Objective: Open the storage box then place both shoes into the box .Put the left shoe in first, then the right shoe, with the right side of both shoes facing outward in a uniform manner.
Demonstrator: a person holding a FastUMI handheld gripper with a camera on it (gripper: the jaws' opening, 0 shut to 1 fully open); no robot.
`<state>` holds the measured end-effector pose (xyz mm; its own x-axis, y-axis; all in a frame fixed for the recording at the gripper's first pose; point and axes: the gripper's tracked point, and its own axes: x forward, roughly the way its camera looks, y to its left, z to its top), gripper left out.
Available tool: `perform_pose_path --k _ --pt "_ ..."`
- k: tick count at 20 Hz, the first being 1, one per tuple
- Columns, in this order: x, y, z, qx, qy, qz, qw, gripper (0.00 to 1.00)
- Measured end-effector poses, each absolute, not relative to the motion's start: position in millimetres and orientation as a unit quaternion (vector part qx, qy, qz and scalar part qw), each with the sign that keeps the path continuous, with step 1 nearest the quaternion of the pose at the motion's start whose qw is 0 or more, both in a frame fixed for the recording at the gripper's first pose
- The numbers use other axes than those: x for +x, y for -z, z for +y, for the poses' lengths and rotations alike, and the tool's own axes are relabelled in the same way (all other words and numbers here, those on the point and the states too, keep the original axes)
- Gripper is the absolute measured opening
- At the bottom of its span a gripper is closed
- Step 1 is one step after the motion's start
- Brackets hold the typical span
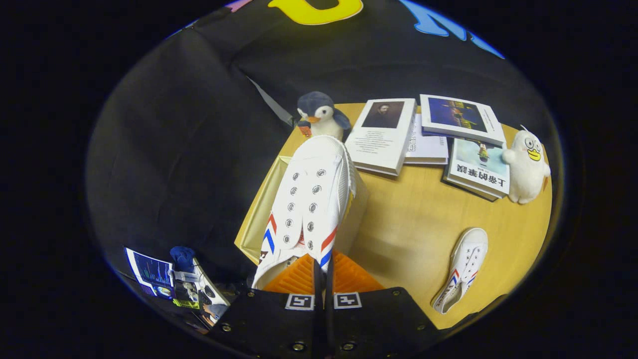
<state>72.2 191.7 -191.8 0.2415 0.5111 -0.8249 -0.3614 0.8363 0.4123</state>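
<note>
Gripper [323,271] closed on the heel rim of a white shoe [311,199], its fingers pinching the collar edge with almost no gap between them. The shoe hangs toe-forward, beyond the fingers, over the open storage box [259,209], which sits at the near corner of the bench [413,234]. The shoe appears raised above the box rather than resting in it, though how high cannot be told. A second white shoe [463,269] lies on the bench well apart, off to the right of the fingers. Beyond the box stand a penguin toy [320,115], several books [384,134] and a white duck toy [526,167].

Risks, as judged from this position: the grip holds only a thin strip of heel fabric, so the shoe may swing or slip free under its own weight. If lowered off-centre, the toe could catch the far wall of the box or tip against the penguin toy. A twist during release would leave the wrong side facing outward.
</note>
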Motion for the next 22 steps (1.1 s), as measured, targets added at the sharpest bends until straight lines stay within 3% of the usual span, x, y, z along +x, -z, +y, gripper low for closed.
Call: perform_pose_path --k 5,22 --pt "80 205 244 0.057 -0.297 0.563 0.769 0.0" --pt "88 288 315 0.019 -0.247 0.621 0.743 0.01"
